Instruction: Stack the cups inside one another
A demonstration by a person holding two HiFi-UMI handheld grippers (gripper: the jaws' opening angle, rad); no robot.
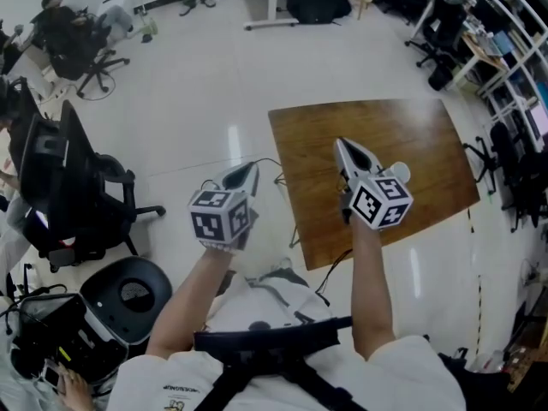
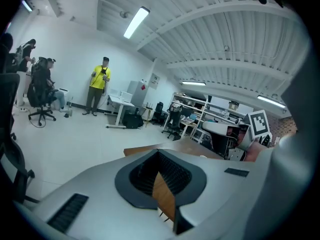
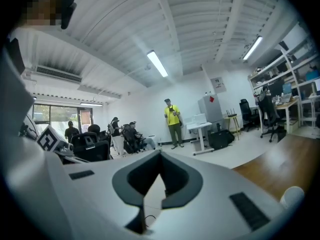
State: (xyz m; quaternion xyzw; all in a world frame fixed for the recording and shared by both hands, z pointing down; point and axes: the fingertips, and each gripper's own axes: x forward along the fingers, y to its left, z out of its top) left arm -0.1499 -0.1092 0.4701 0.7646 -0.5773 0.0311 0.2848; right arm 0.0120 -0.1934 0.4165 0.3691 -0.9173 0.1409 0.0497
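White round cup point(image 1: 400, 173) stands near the middle of the brown wooden tabletop point(image 1: 428, 135), at 1 o'clock from the right gripper's marker cube. Right gripper point(image 1: 342, 143) hangs above the board, fingers pressed together on nothing. Left gripper point(image 1: 252, 167), off the table's 9 o'clock edge, is likewise closed and empty.

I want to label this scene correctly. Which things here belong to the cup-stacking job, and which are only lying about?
Belong to the job: white cup; wooden table; left hand-held gripper and right hand-held gripper, both shut.

Lying about: office chair; black bag; person in a yellow shirt.
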